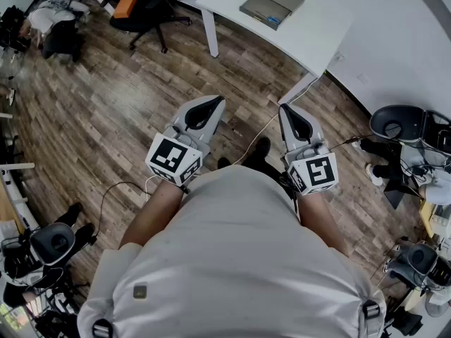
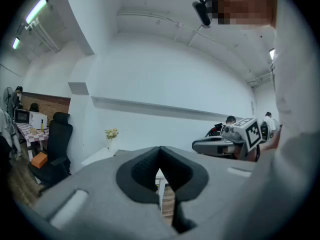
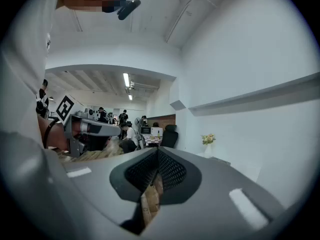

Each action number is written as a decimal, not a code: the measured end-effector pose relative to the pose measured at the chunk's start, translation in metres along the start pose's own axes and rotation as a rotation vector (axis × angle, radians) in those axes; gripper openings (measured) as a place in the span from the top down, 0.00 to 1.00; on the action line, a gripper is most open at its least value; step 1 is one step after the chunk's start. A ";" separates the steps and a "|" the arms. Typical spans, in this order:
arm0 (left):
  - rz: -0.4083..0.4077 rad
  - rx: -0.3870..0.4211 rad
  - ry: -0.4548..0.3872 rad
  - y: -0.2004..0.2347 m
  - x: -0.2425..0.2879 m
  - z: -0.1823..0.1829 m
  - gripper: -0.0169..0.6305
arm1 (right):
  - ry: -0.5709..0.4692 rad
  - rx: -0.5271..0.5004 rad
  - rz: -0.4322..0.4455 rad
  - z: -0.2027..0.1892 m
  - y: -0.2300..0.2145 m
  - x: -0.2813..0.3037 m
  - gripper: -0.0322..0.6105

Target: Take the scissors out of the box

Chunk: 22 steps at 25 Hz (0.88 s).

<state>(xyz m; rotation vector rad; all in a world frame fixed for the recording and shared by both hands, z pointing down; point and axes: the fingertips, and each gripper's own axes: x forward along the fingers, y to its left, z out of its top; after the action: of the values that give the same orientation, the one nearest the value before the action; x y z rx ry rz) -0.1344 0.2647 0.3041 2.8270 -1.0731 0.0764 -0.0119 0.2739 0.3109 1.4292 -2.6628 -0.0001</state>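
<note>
- Currently the left gripper and the right gripper are held level, side by side, in front of the person's waist. Both are well short of the table.
- The left gripper's jaws meet tip to tip in its own view, and nothing sits between the dark pads. A slit lower down shows only a white table leg and a strip of floor.
- The right gripper's jaws are likewise pressed together and hold nothing. Wood planks show through the slit under the tips.
- Each gripper also appears off to the side in the other's view, with its marker cube at the wrist end.
- The box is flat and grey. It lies on the white table ahead of the person, towards the table's left end as the head view shows it, and neither gripper touches it.
- The scissors cannot be made out in any view.
- The floor between the person and the table is wood plank, and a thin pale cable trails across it.
- A black chair stands left of the table with an orange thing just beside it.
- A small vase of flowers stands near the white wall.
</note>
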 end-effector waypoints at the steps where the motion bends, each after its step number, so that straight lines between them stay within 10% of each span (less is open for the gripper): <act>1: 0.002 0.000 0.001 0.000 0.001 0.000 0.97 | -0.001 0.001 0.003 0.000 -0.001 0.001 0.93; 22: 0.047 -0.043 0.054 0.016 0.076 -0.013 0.97 | 0.032 0.067 0.015 -0.025 -0.081 0.022 0.93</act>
<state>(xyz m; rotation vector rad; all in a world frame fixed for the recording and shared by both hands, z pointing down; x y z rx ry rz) -0.0885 0.2040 0.3250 2.7457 -1.1166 0.1319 0.0458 0.2121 0.3334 1.4155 -2.6717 0.1142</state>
